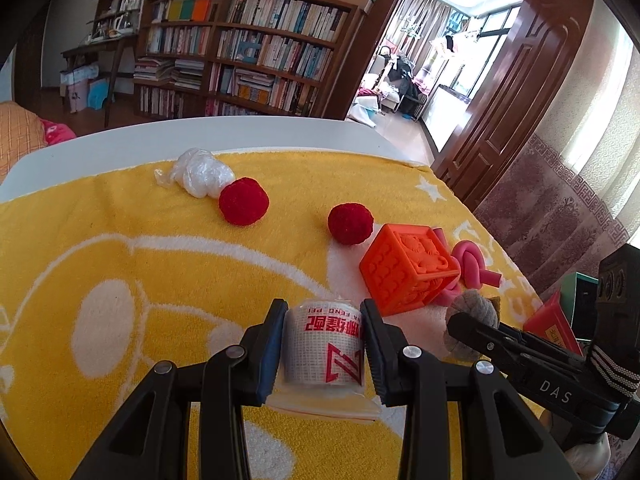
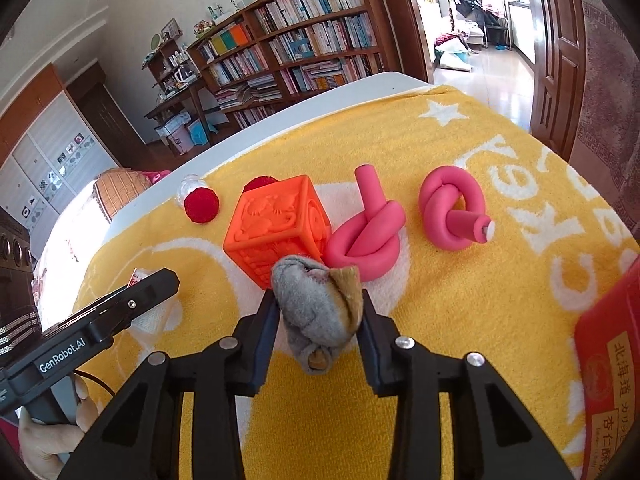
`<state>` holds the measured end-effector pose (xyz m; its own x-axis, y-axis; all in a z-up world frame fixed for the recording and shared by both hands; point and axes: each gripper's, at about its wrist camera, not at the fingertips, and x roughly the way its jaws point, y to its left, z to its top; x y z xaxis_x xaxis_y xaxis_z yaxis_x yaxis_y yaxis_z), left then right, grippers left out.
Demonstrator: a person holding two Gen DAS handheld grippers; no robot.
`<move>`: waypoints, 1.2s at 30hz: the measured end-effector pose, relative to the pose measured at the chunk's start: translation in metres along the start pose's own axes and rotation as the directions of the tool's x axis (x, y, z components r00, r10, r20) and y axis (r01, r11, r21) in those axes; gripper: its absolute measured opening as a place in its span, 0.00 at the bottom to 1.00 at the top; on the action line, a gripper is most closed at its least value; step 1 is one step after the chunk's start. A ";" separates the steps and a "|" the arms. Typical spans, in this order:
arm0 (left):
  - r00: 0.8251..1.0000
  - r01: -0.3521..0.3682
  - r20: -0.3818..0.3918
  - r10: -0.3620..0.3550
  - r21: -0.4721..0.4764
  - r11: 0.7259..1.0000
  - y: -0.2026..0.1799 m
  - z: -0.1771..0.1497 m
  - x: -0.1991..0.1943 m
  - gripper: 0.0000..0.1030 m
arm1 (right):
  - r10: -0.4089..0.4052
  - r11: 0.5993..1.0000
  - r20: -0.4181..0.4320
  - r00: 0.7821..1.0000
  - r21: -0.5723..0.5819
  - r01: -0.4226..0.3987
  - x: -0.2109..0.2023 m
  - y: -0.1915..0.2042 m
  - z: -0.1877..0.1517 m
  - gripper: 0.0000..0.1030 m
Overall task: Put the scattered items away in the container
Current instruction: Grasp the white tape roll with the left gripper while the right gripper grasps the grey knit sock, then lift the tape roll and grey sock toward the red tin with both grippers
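Right tongs [image 2: 320, 316] grip the grey toy [image 2: 316, 312] on the table; the red box [image 2: 612, 364] lies just to their right, nearer than to the left tongs [image 1: 324, 344], which clamp the roll [image 1: 326, 346].

Your left tongs [image 1: 325, 350] clamp the white tape roll [image 1: 323, 346]; two red pompoms [image 1: 243, 201] lie toward the table's [image 1: 240, 136] far edge.
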<state>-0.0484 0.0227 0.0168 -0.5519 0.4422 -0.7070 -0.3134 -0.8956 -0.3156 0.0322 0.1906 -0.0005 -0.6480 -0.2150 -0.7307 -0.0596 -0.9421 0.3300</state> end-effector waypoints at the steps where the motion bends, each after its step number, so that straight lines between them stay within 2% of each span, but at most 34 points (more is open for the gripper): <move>1: 1.000 -0.011 0.009 0.011 0.007 1.000 -0.003 0.000 -0.003 0.38 | 0.003 1.000 0.005 1.000 0.003 -0.003 -0.004 -0.001 -0.001 0.40; 7: 0.997 -0.061 0.059 0.058 0.063 0.996 -0.028 -0.003 -0.021 0.38 | 0.033 0.999 0.049 0.998 0.013 -0.033 -0.038 -0.005 -0.007 0.40; 12: 0.995 -0.072 0.080 0.064 0.106 0.992 -0.052 -0.010 -0.031 0.38 | 0.055 0.998 0.100 0.993 0.015 -0.057 -0.069 -0.010 -0.010 0.40; 22: 0.992 -0.080 0.111 0.061 0.175 0.981 -0.097 -0.023 -0.046 0.38 | 0.059 0.997 0.168 0.984 0.029 -0.065 -0.112 -0.028 -0.018 0.40; 36: 0.991 -0.054 0.131 0.019 0.272 0.961 -0.157 -0.039 -0.056 0.38 | 0.036 0.996 0.251 0.967 0.069 -0.055 -0.162 -0.064 -0.031 0.40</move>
<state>0.0621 0.1371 0.0812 -0.6540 0.4277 -0.6239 -0.4812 -0.8716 -0.0931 0.1647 0.2780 0.0784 -0.8192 -0.1778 -0.5452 -0.0756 -0.9089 0.4100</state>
